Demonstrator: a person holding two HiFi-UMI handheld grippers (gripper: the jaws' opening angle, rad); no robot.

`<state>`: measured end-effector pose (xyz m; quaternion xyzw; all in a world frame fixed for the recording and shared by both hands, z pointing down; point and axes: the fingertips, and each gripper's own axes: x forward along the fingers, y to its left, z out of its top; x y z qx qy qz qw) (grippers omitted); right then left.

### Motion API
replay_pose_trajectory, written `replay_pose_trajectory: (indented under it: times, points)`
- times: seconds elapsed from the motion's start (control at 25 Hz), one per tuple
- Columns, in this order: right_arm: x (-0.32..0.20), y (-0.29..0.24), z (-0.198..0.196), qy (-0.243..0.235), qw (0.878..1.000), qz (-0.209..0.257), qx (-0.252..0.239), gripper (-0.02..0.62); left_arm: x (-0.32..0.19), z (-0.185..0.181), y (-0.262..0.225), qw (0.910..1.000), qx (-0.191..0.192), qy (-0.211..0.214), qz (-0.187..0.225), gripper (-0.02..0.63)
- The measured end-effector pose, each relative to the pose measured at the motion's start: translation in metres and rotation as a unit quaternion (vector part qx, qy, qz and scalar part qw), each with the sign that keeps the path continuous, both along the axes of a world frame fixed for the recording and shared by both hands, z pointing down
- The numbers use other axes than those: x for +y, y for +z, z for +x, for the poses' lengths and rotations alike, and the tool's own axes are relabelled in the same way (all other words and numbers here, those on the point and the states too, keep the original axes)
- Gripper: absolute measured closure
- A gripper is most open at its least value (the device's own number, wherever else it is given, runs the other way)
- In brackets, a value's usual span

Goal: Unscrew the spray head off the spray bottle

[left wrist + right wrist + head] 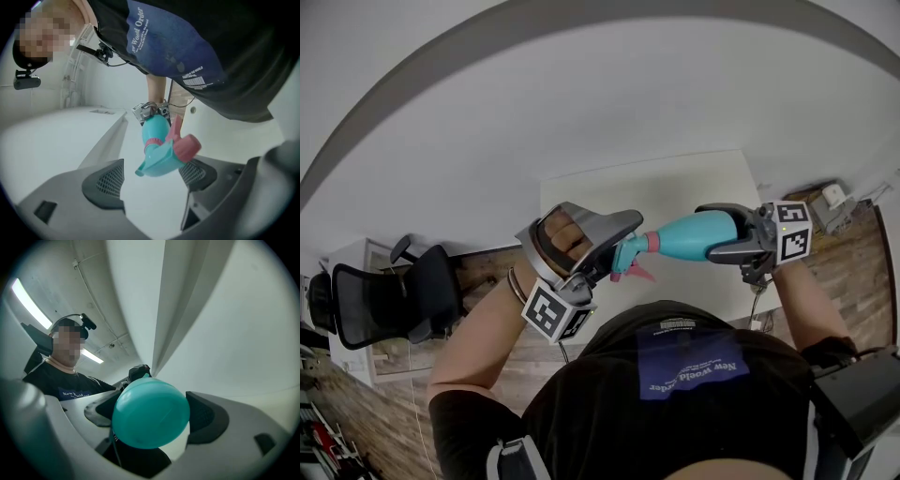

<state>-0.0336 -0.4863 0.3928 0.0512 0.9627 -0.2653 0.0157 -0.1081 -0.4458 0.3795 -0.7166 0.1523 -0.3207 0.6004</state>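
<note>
Your right claw (720, 232) clamps the bottle (689, 234) level above the tabletop (675, 187). Your left claw (151, 178) stands wide around the spray head (164, 157), pads clear. Next: close on the head, then twist it loose.

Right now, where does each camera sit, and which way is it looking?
Head view: on the person's head, looking steeply down at both forearms, the left gripper, the right gripper and the spray bottle.
Left gripper view: on that gripper, along its open jaws at the spray head; torso behind.
Right gripper view: along jaws clamping the bottle's base; person behind.
All share the bottle.
</note>
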Motion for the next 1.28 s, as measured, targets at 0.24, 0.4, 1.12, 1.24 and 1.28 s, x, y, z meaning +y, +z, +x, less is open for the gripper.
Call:
replay_pose_trajectory:
  times: [0.24, 0.4, 1.12, 1.24, 1.28]
  points:
    - [0.001, 0.002, 0.0, -0.005, 1.0, -0.008, 0.003, 0.167, 0.011, 0.018, 0.0, 0.9992, -0.001, 0.036, -0.018, 0.255]
    - [0.001, 0.002, -0.001, -0.007, 1.0, -0.011, 0.001, 0.169, 0.013, 0.018, 0.002, 0.9989, 0.004, 0.04, -0.022, 0.358]
    - [0.002, -0.011, -0.005, 0.046, 0.987, 0.147, 0.047, 0.169, -0.001, 0.008, 0.005, 0.8464, 0.195, -0.032, -0.495, 0.468]
    - [0.005, -0.017, -0.005, 0.055, 0.978, 0.195, 0.049, 0.169, -0.003, 0.007, 0.0, 0.7664, 0.246, -0.037, -0.592, 0.468]
    - [0.006, -0.019, -0.006, 0.056, 0.974, 0.212, 0.051, 0.169, -0.003, 0.005, 0.0, 0.7388, 0.26, -0.039, -0.621, 0.468]
